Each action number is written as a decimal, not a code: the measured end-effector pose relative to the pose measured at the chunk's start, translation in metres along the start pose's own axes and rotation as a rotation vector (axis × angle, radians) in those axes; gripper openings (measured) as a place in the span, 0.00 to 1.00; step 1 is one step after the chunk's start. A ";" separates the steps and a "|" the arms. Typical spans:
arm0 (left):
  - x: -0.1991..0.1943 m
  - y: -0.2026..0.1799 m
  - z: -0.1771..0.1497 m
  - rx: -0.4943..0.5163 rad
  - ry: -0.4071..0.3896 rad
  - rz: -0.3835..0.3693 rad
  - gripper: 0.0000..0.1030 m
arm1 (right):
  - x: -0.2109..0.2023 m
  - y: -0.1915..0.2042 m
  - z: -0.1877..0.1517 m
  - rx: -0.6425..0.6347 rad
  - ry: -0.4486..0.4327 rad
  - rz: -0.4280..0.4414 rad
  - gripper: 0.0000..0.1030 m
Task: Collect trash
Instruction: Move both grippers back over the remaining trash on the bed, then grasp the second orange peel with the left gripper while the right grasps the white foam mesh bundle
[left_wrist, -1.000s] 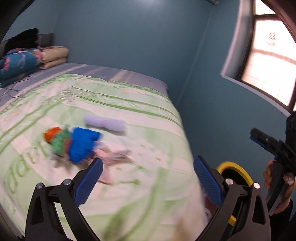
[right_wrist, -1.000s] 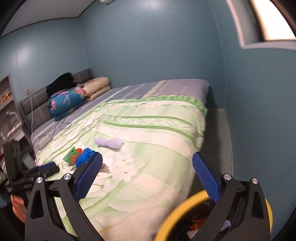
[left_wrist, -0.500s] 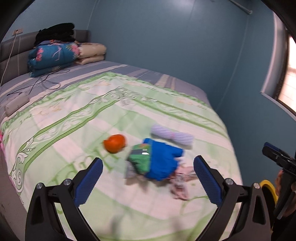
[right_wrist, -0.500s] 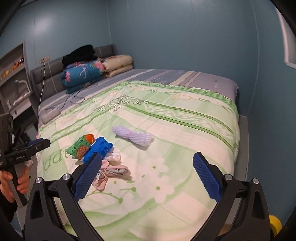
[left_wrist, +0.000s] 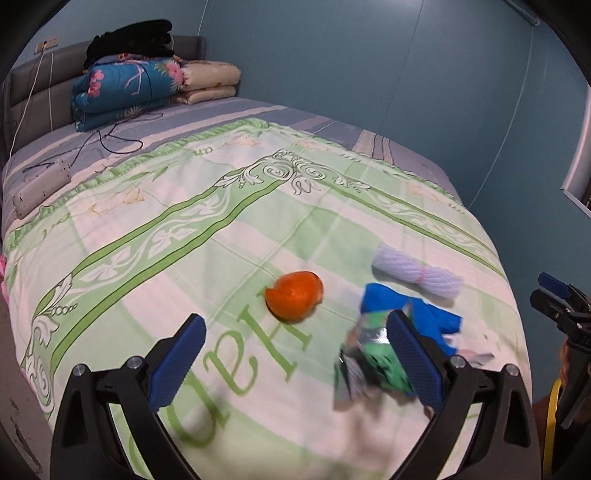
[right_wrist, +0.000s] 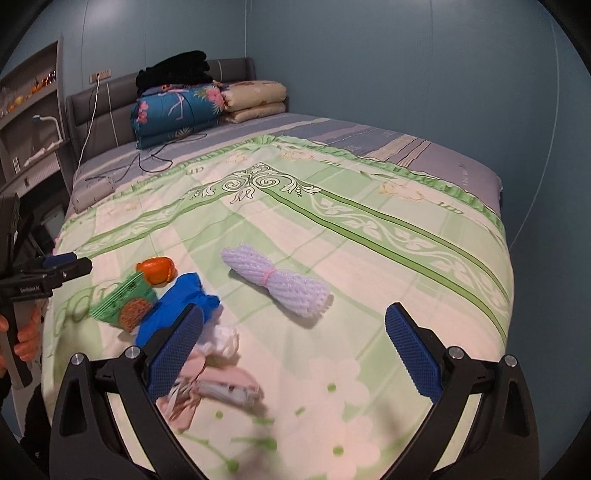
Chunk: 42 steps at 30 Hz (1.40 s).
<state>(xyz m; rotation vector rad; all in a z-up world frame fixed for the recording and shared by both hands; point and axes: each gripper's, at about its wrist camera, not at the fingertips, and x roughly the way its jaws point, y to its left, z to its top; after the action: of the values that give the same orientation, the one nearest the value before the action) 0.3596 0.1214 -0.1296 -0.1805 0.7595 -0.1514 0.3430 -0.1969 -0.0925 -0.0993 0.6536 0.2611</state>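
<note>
Trash lies on the green patterned bedspread (left_wrist: 221, 206). An orange peel (left_wrist: 294, 296) sits just ahead of my open, empty left gripper (left_wrist: 295, 354). To its right are a green snack wrapper (left_wrist: 373, 360), a blue crumpled piece (left_wrist: 424, 314) and a white foam net roll (left_wrist: 417, 271). In the right wrist view my open, empty right gripper (right_wrist: 293, 349) hovers over the bed near the foam net (right_wrist: 277, 282), blue piece (right_wrist: 177, 306), green wrapper (right_wrist: 123, 301), orange peel (right_wrist: 157, 269), white tissue (right_wrist: 221, 338) and pink wrappers (right_wrist: 218, 384).
Folded quilts (left_wrist: 129, 88) and black clothes (left_wrist: 129, 35) are stacked by the headboard. A power strip (left_wrist: 40, 186) with cables lies on the bed's left side. A yellow bin rim (left_wrist: 552, 421) shows at the lower right. Shelves (right_wrist: 29, 110) stand left of the bed.
Both grippers swung left from the yellow bin toward the bed and moved closer to the trash pile. The orange peel now lies between my left gripper's fingers in view.
</note>
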 end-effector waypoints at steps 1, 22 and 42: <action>0.005 0.001 0.003 0.004 0.005 0.006 0.92 | 0.009 0.001 0.003 -0.008 0.008 -0.002 0.92; 0.105 -0.008 0.018 0.071 0.188 -0.026 0.72 | 0.122 0.009 0.017 -0.211 0.132 -0.023 0.91; 0.129 0.011 0.013 -0.034 0.225 -0.060 0.37 | 0.182 0.032 0.010 -0.333 0.291 -0.023 0.39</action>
<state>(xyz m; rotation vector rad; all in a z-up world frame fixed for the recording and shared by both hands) 0.4611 0.1080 -0.2090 -0.2208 0.9814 -0.2189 0.4794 -0.1260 -0.1964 -0.4701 0.8927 0.3353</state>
